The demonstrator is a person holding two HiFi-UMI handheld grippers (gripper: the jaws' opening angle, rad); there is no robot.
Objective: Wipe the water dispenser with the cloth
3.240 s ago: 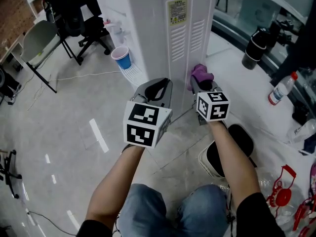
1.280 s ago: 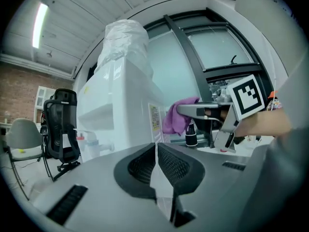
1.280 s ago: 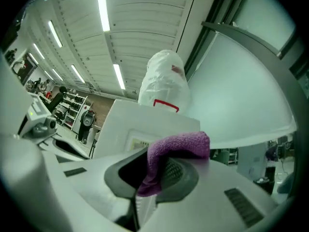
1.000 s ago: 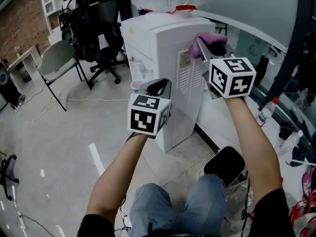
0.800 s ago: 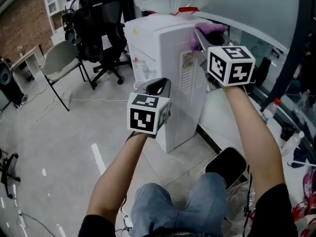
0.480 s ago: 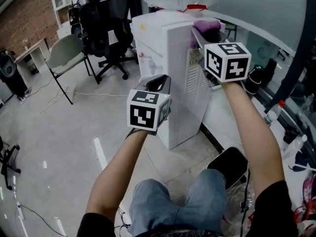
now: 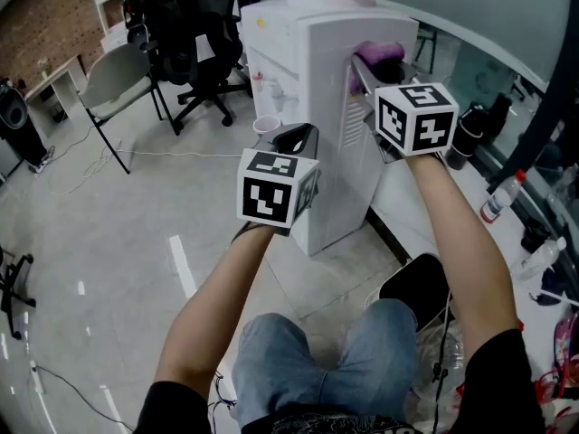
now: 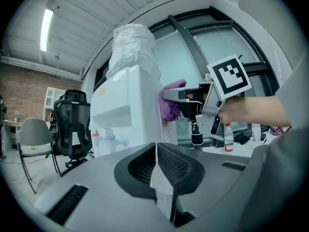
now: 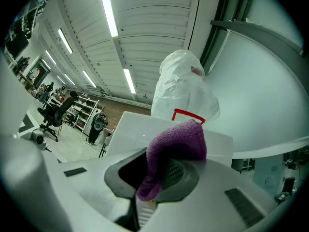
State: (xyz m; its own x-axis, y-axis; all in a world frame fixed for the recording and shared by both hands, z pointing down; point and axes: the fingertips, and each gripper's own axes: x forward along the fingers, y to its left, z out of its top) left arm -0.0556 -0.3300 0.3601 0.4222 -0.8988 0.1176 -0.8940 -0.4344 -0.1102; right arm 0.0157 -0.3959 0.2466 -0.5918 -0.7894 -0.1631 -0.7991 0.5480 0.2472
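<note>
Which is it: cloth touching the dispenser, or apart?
Touching. The left gripper view shows it side-on: the cloth, clamped in the right tongs, lies against the dispenser panel with no gap between them.

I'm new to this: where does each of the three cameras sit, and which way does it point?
Head view: on the person's head, looking steeply down at the water dispenser; both forearms, left tongs and right tongs show.
Left gripper view: on the left tongs, looking along their shut jaws toward the dispenser.
Right gripper view: on the right tongs, looking upward past the cloth they clamp.
Shared: dispenser and cloth show in all three.
</note>
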